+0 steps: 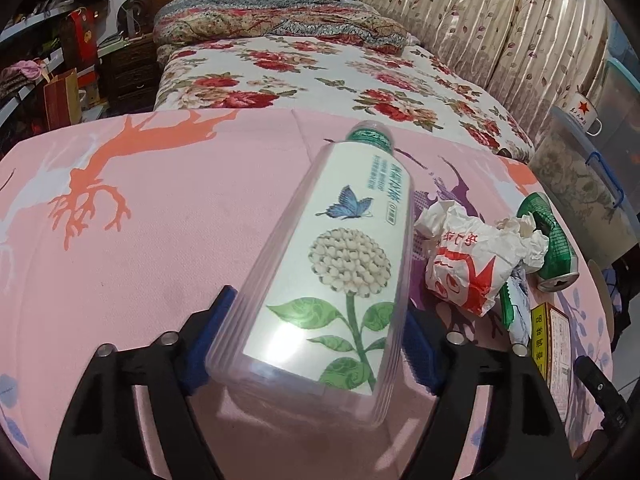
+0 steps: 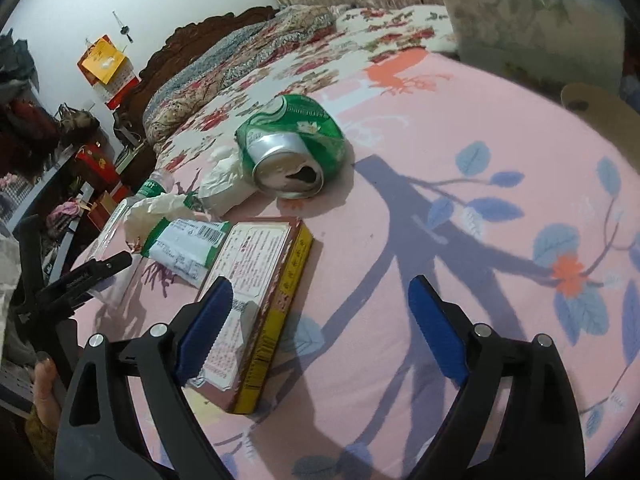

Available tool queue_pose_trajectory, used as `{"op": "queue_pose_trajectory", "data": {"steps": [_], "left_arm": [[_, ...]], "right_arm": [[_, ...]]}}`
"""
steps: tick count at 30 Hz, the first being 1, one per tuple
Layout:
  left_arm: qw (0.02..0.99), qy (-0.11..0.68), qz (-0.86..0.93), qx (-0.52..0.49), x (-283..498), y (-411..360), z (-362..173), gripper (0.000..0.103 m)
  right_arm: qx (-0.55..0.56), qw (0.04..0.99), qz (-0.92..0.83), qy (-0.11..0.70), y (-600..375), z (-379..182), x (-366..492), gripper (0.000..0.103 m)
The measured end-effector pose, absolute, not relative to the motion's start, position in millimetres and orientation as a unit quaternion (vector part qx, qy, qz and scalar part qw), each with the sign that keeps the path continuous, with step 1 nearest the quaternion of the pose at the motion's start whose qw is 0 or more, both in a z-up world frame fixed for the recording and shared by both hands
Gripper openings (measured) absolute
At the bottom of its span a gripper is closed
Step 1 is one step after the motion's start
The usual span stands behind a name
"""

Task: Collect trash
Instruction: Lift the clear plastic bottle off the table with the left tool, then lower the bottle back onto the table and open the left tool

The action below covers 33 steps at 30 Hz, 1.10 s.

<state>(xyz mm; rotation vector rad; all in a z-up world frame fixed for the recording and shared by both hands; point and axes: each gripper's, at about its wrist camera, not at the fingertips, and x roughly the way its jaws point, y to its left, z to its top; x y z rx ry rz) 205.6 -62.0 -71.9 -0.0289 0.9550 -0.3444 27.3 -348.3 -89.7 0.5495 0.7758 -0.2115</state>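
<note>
The left gripper (image 1: 316,344) has its jaws set against the lower sides of a clear plastic bottle with a white flower-and-butterfly label and green cap (image 1: 340,264). The bottle appears to rest on the pink cloth-covered surface (image 1: 140,240), cap pointing far. Its walls look smooth and thin, so I judge the likeliest fault is a slip or swing on lifting, since the grip sits near the base and the long body hangs out ahead.

Just right of the bottle lies a crumpled white paper wrapper with red print (image 1: 460,264); a swinging bottle could sweep it away.

The right gripper (image 2: 320,328) hangs with jaws wide, holding nothing, above the near end of a flat pink and yellow cardboard box (image 2: 256,300). Beyond it lie a green and white plastic packet (image 2: 180,244) and a dented green aluminium can (image 2: 292,148), which could roll off the surface if nudged.
</note>
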Motion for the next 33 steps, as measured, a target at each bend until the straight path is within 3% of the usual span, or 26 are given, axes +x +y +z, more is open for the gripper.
{"op": "queue_pose_trajectory", "data": {"steps": [7,18,20,22,33], "left_arm": [[0.873,0.458,-0.169,-0.022,200,-58,-71,0.068],[0.876,0.447,-0.177,0.04,107,-45,-72,0.06],[0.878,0.443,-0.173,0.056,92,-46,-73,0.064],[0.875,0.448,-0.177,0.051,86,-44,-75,0.087],[0.883,0.447,-0.141,0.037,74,-27,-73,0.088]], "right_arm": [[0.267,0.882,-0.083,0.378,-330,-89,26,0.09],[0.16,0.9,-0.057,0.401,-286,-84,41,0.094],[0.152,0.903,-0.056,0.399,-283,-83,40,0.094],[0.16,0.905,-0.056,0.39,-287,-81,36,0.094],[0.196,0.903,-0.06,0.378,-305,-79,26,0.094]]}}
